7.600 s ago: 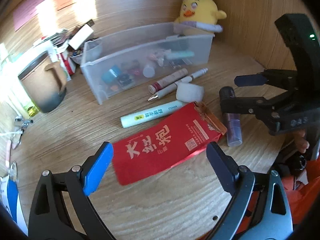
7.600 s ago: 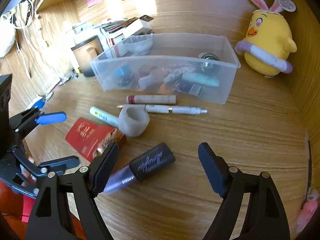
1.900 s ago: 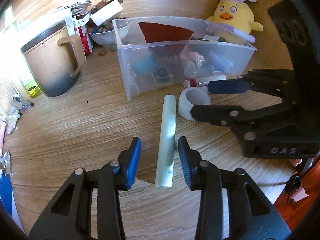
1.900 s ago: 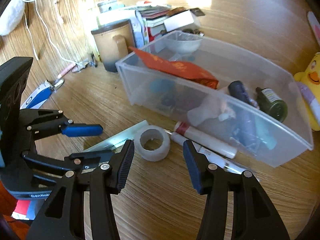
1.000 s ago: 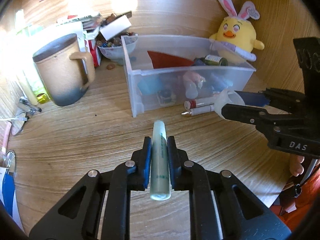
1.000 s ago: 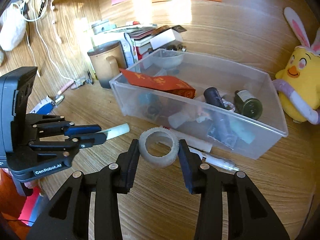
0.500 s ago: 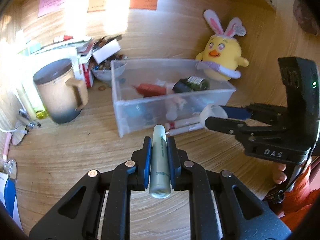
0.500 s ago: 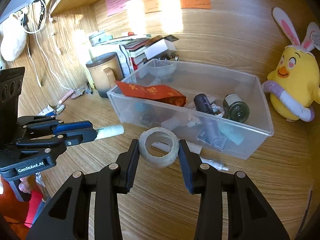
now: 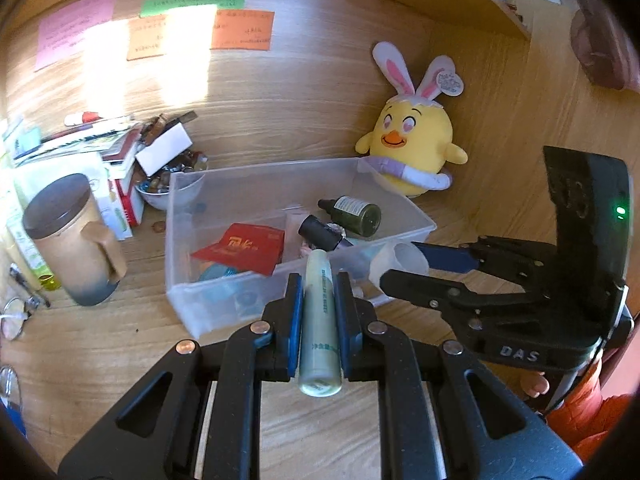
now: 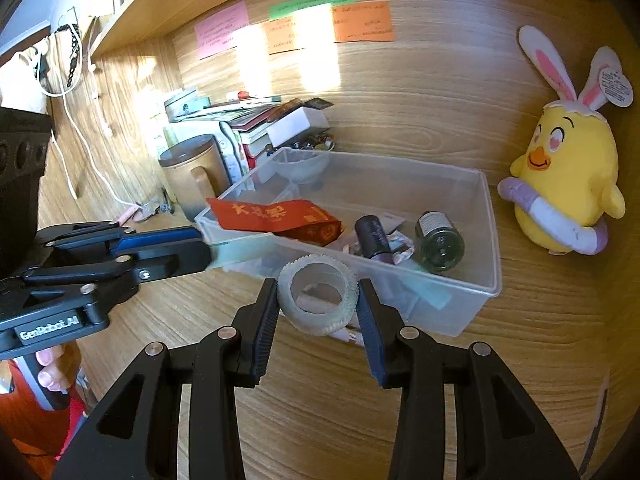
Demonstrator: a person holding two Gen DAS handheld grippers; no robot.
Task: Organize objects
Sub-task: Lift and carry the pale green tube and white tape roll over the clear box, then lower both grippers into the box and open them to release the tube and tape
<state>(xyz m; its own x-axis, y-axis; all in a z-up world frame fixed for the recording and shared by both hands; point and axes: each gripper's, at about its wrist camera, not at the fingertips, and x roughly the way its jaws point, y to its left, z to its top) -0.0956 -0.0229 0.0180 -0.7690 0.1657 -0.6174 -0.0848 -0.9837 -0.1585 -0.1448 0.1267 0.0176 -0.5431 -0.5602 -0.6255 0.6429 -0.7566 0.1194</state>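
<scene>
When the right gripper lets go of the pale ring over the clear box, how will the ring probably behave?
The pale ring is round and hollow, so it may roll or wobble if it lands on edge. It looks thin-walled and translucent, so probably light. Its ribbed rim seems to give the right gripper good hold. The clear box has walls that should stop it.

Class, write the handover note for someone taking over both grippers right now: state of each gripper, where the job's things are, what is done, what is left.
Left gripper: shut on the pale green tube, held off the desk just short of the clear bin.
Right gripper: shut on the translucent tape ring, also in the air near the bin's front wall.
Done: red packet, dark-capped bottle and green glass bottle lie inside the bin.
Left: drop tube and ring into the bin; some pen-like items seem to lie on the desk by its front wall, mostly hidden.
</scene>
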